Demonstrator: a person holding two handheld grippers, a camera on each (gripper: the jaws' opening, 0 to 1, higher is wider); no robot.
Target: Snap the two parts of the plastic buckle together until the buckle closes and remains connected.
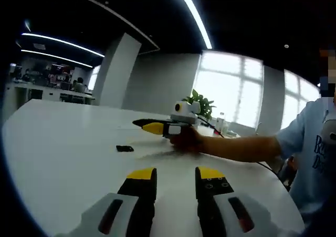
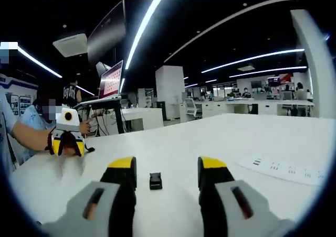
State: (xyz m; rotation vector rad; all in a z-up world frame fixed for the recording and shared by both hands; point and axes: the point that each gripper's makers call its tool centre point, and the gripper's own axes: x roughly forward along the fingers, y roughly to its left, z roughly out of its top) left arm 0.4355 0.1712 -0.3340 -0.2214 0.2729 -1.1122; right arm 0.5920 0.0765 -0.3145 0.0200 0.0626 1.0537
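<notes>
Right claw [image 2: 163, 176] hovers spread wide over the white tabletop [image 2: 220, 137], black buckle piece [image 2: 155, 181] lying between its jaws. Left claw [image 1: 176, 180] is likewise released, level above the tabletop, with the buckle piece lying crosswise farther off.

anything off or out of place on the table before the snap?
Nothing damaged or spilled. One small black buckle part lies loose on the white table, ahead of the open right gripper. The left gripper is open too, holding nothing.

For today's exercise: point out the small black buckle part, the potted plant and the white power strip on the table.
Buckle part [image 2: 155, 181]: right gripper view, middle of its black body.
Potted plant [image 1: 201, 101]: left gripper view, its green leaves.
Power strip [image 2: 286, 169]: right gripper view, its flat white top.
</notes>
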